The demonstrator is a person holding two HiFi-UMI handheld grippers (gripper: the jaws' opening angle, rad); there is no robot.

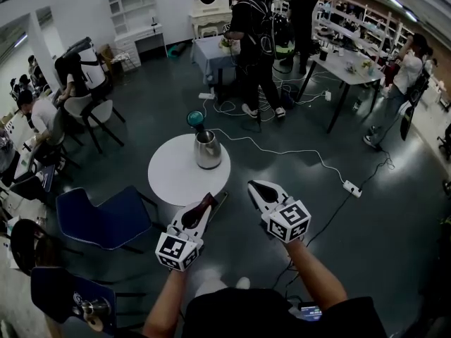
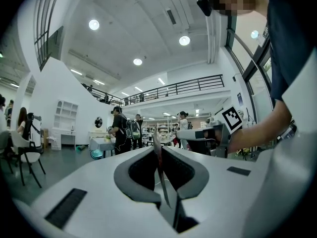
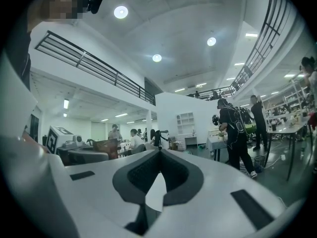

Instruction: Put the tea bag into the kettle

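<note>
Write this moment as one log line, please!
left gripper: shut on tea bag | right gripper: shut, empty | kettle: on white table, untouched

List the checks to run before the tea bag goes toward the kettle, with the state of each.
1. Tea bag held: left gripper is shut on it. Ok.
2. Right gripper free: jaws together, nothing between them. Ok.
3. Kettle upright on the round table. Ok.
4. Kettle mouth open: too small to read from the head view. Cannot tell.
5. Left gripper above the kettle: it is at the table's near edge, short of the kettle. Not ok.
</note>
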